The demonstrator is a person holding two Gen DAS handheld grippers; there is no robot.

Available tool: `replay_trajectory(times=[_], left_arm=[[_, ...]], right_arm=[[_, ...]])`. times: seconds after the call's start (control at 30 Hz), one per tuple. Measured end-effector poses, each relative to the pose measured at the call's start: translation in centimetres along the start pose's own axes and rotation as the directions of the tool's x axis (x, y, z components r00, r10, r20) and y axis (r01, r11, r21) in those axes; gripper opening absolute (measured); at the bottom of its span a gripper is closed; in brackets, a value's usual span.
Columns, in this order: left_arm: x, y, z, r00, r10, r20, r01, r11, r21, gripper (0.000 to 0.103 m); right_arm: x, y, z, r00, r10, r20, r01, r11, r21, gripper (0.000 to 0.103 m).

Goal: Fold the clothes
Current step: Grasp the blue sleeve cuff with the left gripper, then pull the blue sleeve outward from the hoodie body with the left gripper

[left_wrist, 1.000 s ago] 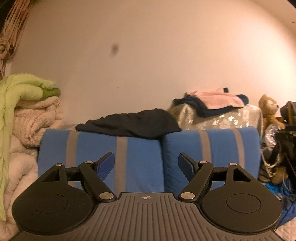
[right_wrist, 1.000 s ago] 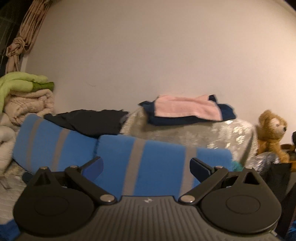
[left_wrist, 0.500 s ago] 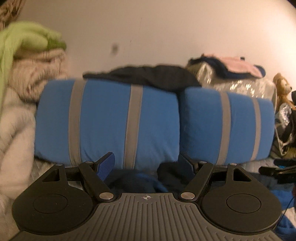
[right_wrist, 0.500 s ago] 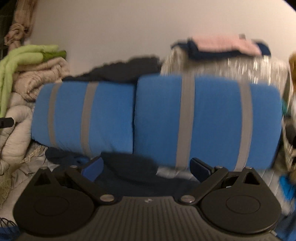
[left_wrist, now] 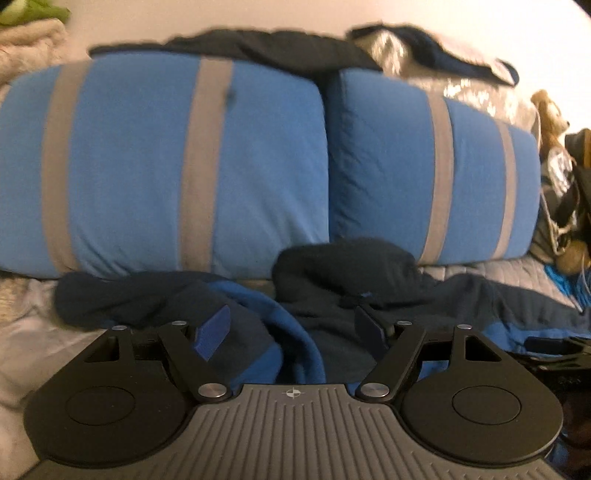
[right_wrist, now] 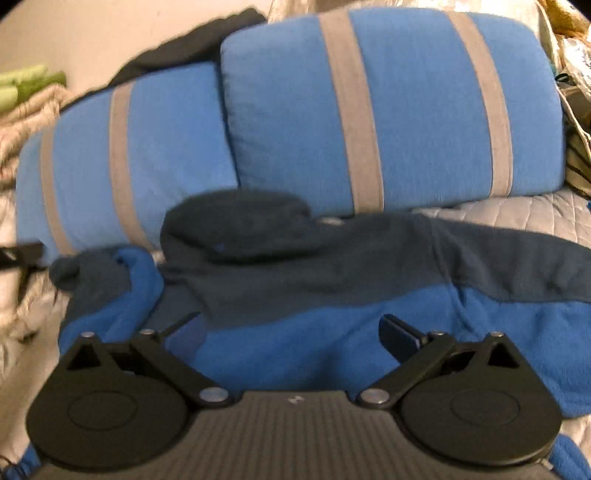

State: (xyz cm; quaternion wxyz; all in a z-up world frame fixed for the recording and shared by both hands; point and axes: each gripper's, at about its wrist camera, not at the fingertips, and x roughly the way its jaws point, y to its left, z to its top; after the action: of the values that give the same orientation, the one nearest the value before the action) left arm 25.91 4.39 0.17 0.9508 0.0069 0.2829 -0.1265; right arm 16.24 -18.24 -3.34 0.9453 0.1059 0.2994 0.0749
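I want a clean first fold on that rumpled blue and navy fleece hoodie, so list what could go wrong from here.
1. The crumpled blue and navy fleece hoodie lies bunched, left sleeve twisted; the open left gripper may pinch several layers at once.
2. Its hood rests against the blue pillows with grey stripes; pulling could drag them.
3. The open right gripper hangs over the body rather than an edge, so it may grab mid-panel.

Striped blue pillows [left_wrist: 162, 162] against pale wall [left_wrist: 258, 14]
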Motion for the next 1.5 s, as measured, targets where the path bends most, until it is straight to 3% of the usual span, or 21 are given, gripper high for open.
replay_trajectory(times=[0.1, 0.17, 0.23, 0.3, 0.37, 0.43, 0.6, 0.83, 1.0, 1.3, 1.5], left_arm=[[3.0, 0.1, -0.3, 0.998, -0.025, -0.056, 0.023, 0.999, -0.039, 0.072], [4.7, 0.4, -0.6, 0.995, -0.054, -0.088, 0.045, 0.995, -0.093, 0.061], [6.5, 0.7, -0.6, 0.990, -0.065, -0.128, 0.048, 0.990, -0.131, 0.060], [7.9, 0.8, -0.6, 0.985, -0.064, -0.159, 0.038, 0.987, -0.158, 0.052], [8.8, 0.8, -0.3, 0.982, -0.056, -0.181, 0.024, 0.984, -0.174, 0.015], [8.9, 0.7, 0.1, 0.981, -0.020, -0.194, -0.016, 0.984, -0.179, 0.005], [5.5, 0.3, 1.4, 0.991, 0.055, -0.123, -0.073, 0.986, -0.151, 0.004], [-2.0, -0.8, 1.6, 0.995, 0.094, -0.036, -0.097, 0.993, -0.072, 0.004], [-6.0, 0.0, 0.5, 0.995, 0.103, 0.004, -0.102, 0.988, -0.118, 0.004], [-8.9, 1.2, -0.8, 0.993, 0.111, 0.037, -0.103, 0.977, -0.185, 0.004], [-9.1, -0.7, -2.4, 0.999, 0.042, -0.015, -0.043, 0.997, -0.064, 0.004]], right_arm=[[0.6, -0.5, -0.1, 0.999, -0.011, -0.030, 0.011, 1.000, 0.017, 0.103], [0.9, -0.9, -0.2, 0.999, -0.005, -0.054, 0.007, 0.999, 0.045, 0.103], [0.8, -1.1, -0.2, 0.999, 0.006, -0.052, -0.003, 0.998, 0.059, 0.103], [0.6, -1.1, 0.1, 0.999, 0.020, -0.031, -0.018, 0.998, 0.053, 0.103], [0.1, -1.1, 0.2, 0.999, 0.038, -0.001, -0.037, 0.998, 0.048, 0.103], [0.0, -1.1, 0.3, 0.998, 0.059, 0.009, -0.059, 0.997, 0.041, 0.103], [0.2, -1.4, 0.3, 0.998, 0.067, -0.007, -0.066, 0.997, 0.048, 0.103], [0.4, -1.3, -0.3, 0.997, 0.072, -0.028, -0.071, 0.997, 0.035, 0.103], [0.4, -0.7, -0.8, 0.997, 0.070, -0.045, -0.071, 0.997, -0.011, 0.103], [1.0, -2.0, -0.9, 0.993, 0.073, -0.092, -0.063, 0.993, 0.104, 0.103], [1.5, -1.8, -1.0, 0.993, 0.049, -0.108, -0.038, 0.994, 0.103, 0.103]])
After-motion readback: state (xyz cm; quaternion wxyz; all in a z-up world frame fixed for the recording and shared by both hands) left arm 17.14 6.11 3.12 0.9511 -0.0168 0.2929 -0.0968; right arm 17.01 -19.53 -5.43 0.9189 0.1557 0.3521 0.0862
